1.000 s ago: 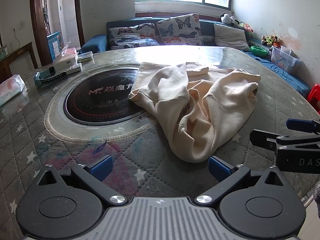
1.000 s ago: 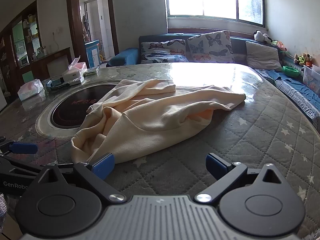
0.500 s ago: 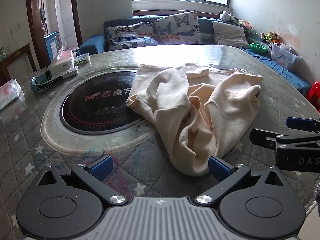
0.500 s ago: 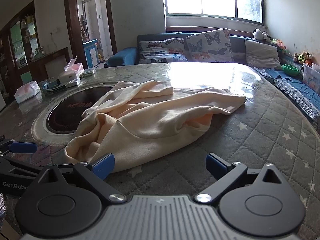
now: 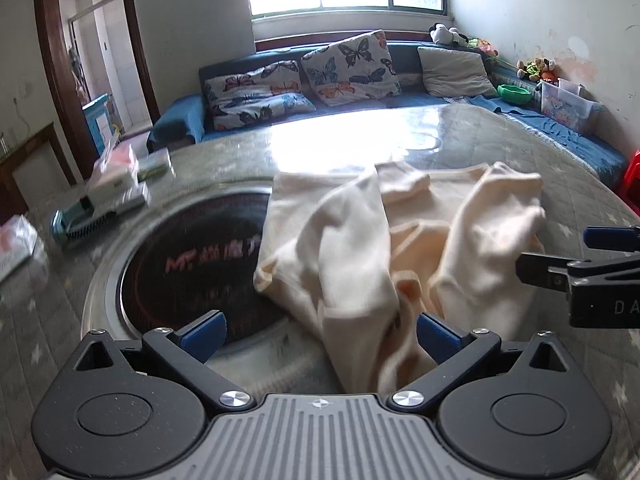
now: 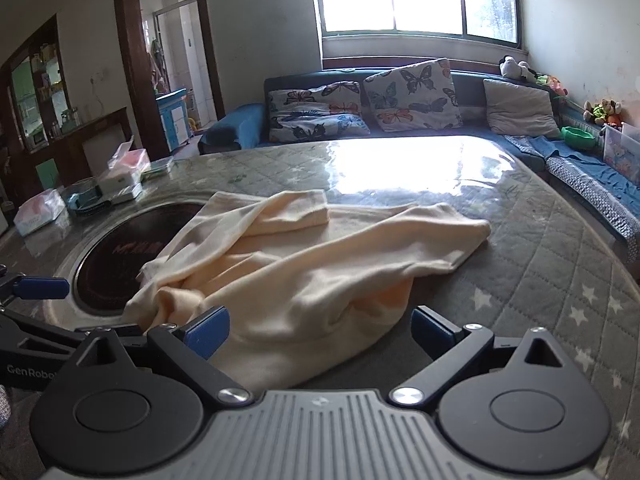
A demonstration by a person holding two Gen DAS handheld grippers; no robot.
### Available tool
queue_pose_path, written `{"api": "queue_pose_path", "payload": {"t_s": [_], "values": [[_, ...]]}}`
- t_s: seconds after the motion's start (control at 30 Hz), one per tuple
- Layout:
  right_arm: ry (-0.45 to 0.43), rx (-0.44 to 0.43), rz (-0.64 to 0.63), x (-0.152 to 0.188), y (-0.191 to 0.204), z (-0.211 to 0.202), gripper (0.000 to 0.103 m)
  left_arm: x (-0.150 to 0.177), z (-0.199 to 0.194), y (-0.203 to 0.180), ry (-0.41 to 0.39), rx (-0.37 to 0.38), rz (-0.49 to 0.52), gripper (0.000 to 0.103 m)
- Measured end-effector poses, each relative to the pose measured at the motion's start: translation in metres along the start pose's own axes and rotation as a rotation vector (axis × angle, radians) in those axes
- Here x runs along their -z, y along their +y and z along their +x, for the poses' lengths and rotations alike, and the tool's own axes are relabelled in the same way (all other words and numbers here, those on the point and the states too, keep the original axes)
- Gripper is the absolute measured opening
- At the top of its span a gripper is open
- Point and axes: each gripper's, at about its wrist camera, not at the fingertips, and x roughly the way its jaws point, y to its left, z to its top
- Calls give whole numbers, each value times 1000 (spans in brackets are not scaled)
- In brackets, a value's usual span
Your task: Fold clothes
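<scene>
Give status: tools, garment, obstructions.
Left tool open, right tool open, both at near hem. Cream garment crumpled, unfolded, partly over black round inset. Nothing on the garment.

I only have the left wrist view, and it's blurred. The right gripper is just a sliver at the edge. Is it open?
Observer: Yes. The right gripper is open, with the near edge of the cream garment between its fingers, unpinched.
Operator: Is the cloth bunched on that side too?
Observer: No. One long flap lies flat toward the right, ending on the quilted table cover.
Operator: And my left gripper?
Observer: In the right wrist view, the left gripper shows one finger, left of the garment and apart from it.
</scene>
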Motion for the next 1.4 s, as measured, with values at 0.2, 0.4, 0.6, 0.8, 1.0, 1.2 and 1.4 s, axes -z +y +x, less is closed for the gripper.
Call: {"api": "queue_pose_path", "payload": {"t_s": [0.2, 0.4, 0.6, 0.8, 1.0, 1.2, 1.4], "values": [[-9, 20, 15, -22, -15, 16, 94, -35, 24, -6, -46, -13, 34, 98], [2, 33, 68, -41, -38, 40, 83, -62, 59, -23, -73, 13, 96, 84], [24, 26, 62, -58, -48, 67, 68, -79, 104, -37, -51, 60, 161, 80], [73, -18, 110, -66, -51, 90, 59, -83, 133, -38, 13, 101, 174, 75], [116, -34, 104, -71, -36, 107, 50, -84, 143, -18, 65, 167, 89, 29], [164, -4, 43, -65, -19, 121, 37, -82, 124, -2, 12, 162, 49, 15], [149, 34, -39, -57, -13, 109, 5, -74, 89, 38, -59, 119, -66, 15]]}}
